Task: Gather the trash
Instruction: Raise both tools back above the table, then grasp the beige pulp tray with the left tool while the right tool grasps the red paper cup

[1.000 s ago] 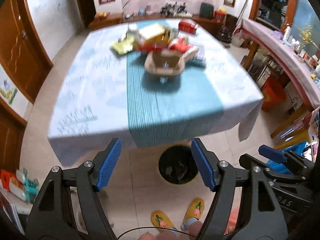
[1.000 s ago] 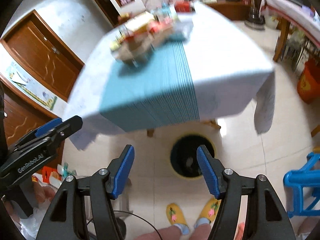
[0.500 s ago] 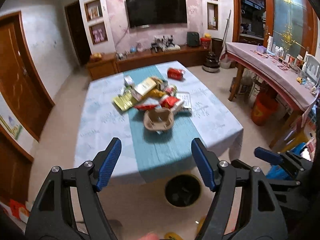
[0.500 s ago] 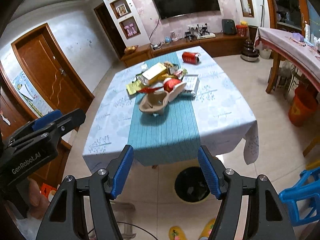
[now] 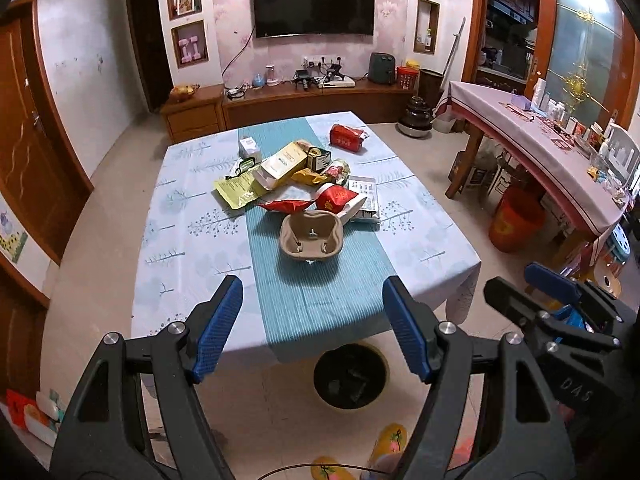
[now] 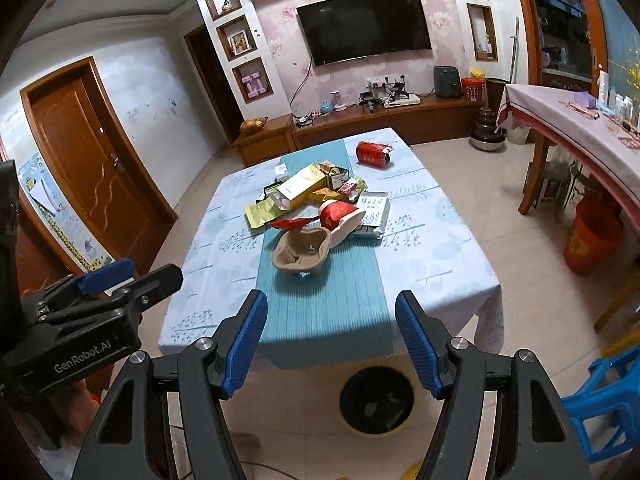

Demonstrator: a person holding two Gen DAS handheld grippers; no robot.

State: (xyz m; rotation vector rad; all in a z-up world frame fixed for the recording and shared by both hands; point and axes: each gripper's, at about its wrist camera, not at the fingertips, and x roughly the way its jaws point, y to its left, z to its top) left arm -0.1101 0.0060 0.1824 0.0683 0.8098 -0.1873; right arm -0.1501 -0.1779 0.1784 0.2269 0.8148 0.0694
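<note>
The dark contents of the bin (image 5: 351,376) below the jaws are hard to make out. Both the left gripper (image 5: 314,330) and right gripper (image 6: 332,344) stand spread and empty, the trash pile (image 5: 308,184) well beyond them.

Teal striped runner (image 5: 320,296), pale blue tree-print tablecloth (image 5: 192,236), black bin (image 5: 351,376), red can (image 5: 346,136)

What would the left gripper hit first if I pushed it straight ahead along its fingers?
Most likely the teal runner on the near part of the table, just short of the cardboard cup tray. The left gripper is open and empty, and nothing shows in the way before that. Depth is hard to judge through the fisheye.
</note>
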